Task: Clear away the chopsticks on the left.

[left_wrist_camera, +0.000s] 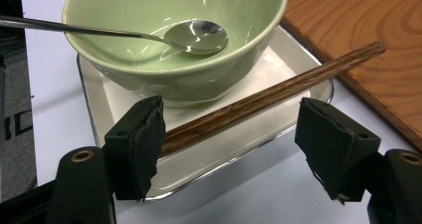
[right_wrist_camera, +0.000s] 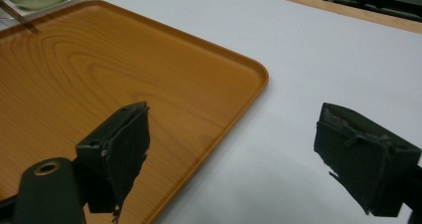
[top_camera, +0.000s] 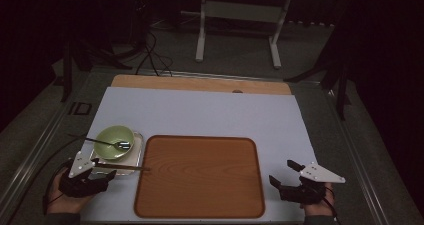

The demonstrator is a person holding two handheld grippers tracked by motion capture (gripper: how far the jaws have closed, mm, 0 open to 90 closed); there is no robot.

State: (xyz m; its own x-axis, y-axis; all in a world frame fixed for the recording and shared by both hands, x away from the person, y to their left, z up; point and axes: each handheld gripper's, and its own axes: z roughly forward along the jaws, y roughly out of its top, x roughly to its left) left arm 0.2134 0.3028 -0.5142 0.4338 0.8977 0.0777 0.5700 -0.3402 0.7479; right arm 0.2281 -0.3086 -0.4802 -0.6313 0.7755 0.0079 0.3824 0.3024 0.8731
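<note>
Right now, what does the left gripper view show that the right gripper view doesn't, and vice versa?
Left gripper view: a spoon lying in the green bowl, and wooden chopsticks lying across the steel tray between the open fingers.
Right gripper view: the wooden tray's rounded corner and the table's wooden edge.
Both: wooden tray, white mat, bowl, chopsticks.

Spoon (left_wrist_camera: 196, 35) in bowl (left_wrist_camera: 174, 79); chopsticks (left_wrist_camera: 268, 94) across dish (left_wrist_camera: 293, 64).

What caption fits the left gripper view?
Open left gripper around wooden chopsticks resting on white tray beside green bowl.
</note>
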